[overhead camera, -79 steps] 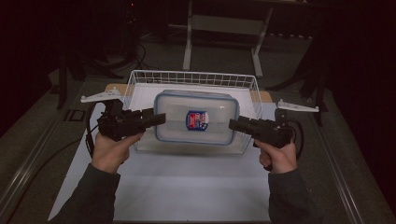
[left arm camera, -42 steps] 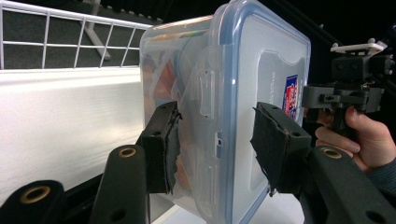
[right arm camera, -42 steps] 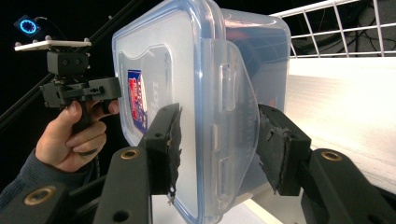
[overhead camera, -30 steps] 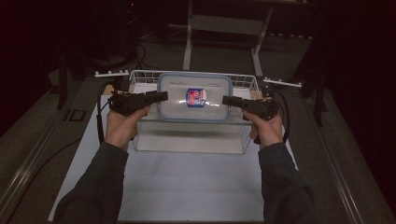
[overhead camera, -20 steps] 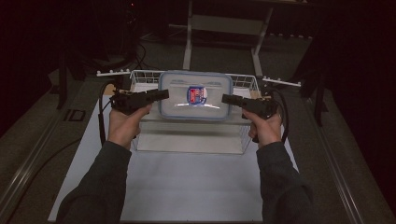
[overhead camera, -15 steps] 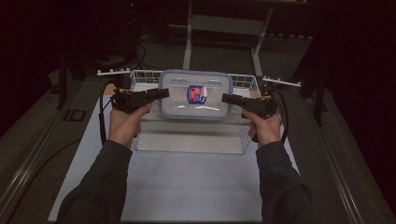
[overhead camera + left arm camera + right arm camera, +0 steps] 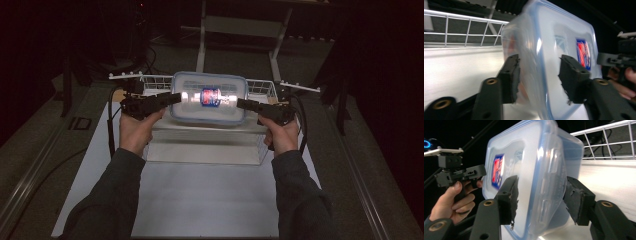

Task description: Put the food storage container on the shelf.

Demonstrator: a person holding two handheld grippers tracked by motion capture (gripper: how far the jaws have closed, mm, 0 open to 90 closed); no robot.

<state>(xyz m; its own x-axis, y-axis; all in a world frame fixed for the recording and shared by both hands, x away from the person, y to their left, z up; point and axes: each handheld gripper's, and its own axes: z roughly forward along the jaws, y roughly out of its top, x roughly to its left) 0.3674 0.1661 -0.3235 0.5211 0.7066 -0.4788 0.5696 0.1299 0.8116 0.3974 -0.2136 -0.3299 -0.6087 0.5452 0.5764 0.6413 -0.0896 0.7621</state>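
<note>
Clear, faintly frosted plastic forms the container (image 7: 208,98) that we hold between our two tools in the upper middle of the high view, a rounded-corner box with a blue seal ring around its lid and a red and blue label (image 7: 210,97) at the centre. It is raised above the white wire basket (image 7: 262,88), whose thin grid of rods shows behind it, and above a pale, smooth rectangular tray (image 7: 205,142) on the white table (image 7: 200,200). Our left gripper (image 7: 172,98) meets the box's left end, and in the left gripper view its matte black jaws, with rough, chipped rubber pads (image 7: 511,80), stand on either side of the lid edge; the jaws have just been closing, and the pads appear to press on the box. Our right gripper (image 7: 244,104) takes the right end, and in the right gripper view the worn pads (image 7: 510,200) flank the lid rim with the box between them; these jaws have just been opening, with the far pad looking just clear of the wall, so we cannot tell whether they are clamped. In both gripper views the box stands on edge, glossy with a bright highlight.
</note>
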